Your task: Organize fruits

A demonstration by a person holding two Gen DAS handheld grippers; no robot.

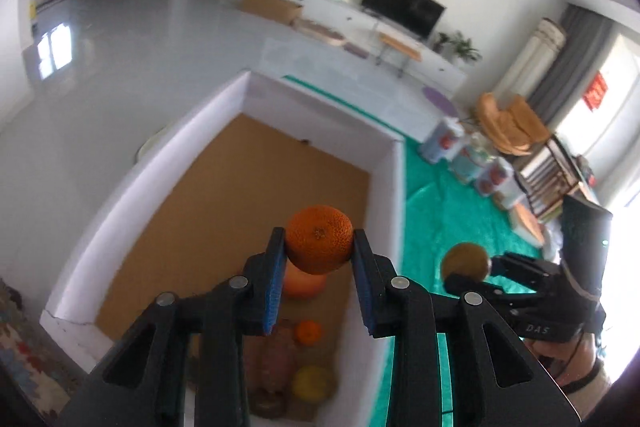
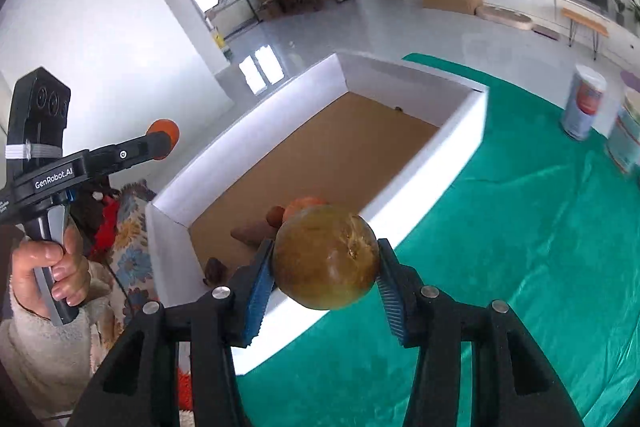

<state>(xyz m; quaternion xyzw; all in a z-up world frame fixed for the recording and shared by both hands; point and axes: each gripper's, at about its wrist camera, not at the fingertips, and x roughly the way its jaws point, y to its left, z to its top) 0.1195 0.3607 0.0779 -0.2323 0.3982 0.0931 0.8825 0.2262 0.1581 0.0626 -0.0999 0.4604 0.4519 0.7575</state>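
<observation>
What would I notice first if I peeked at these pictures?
Two fruits held up in the air: the left gripper pinches a bumpy orange above the white box, and the right gripper squeezes a brownish-green fruit at the box's edge. More fruit lies inside the box, which sits on a bright green cloth.

Below the left gripper [image 1: 319, 251], blurred fruits [image 1: 308, 383] in the white box [image 1: 390, 167] are partly hidden by its fingers. Beside the right gripper [image 2: 326, 263], smeared cans [image 2: 582, 107] run off the right edge.
</observation>
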